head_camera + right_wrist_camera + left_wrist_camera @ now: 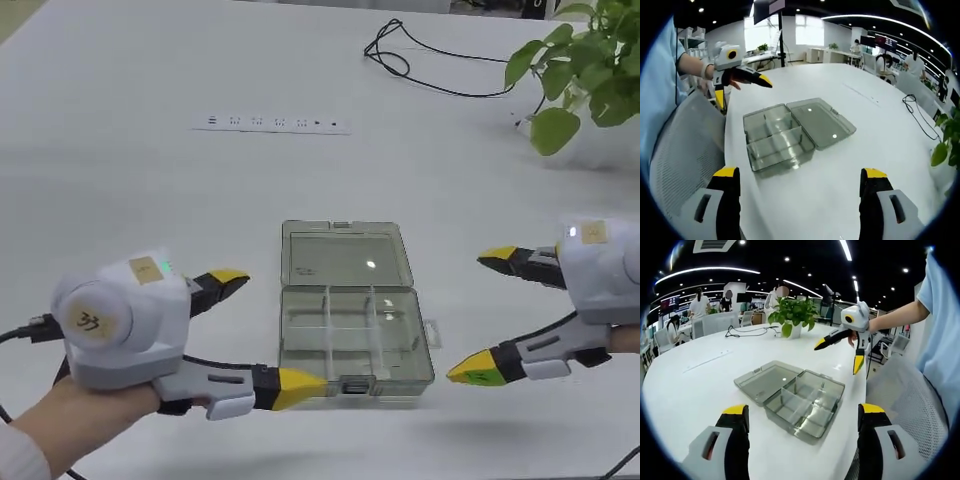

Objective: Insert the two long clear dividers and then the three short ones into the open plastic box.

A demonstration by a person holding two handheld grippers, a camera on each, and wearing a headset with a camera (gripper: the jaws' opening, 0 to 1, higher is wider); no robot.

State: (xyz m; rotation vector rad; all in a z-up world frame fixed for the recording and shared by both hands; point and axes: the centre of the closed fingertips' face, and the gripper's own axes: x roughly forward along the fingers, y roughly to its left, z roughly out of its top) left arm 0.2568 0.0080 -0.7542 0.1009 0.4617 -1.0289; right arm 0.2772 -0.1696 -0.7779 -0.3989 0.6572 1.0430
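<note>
As they flank the box (pixel 390 378), left gripper (pixel 272 330) and right gripper (pixel 470 315) gape.

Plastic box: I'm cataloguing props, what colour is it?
The plastic box is translucent smoky grey; head view shows it best.

- White table (pixel 120 220), smooth top.
- Open plastic box (pixel 340 258) near the front edge, lid lying flat.
- White power strip (pixel 272 124) farther back.
- Black cable (pixel 425 62) looped beside potted plant (pixel 580 75).

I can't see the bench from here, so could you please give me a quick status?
Left gripper and right gripper open, empty, flanking the box. Lid open, dividers standing inside. Nothing blocking it.
</note>
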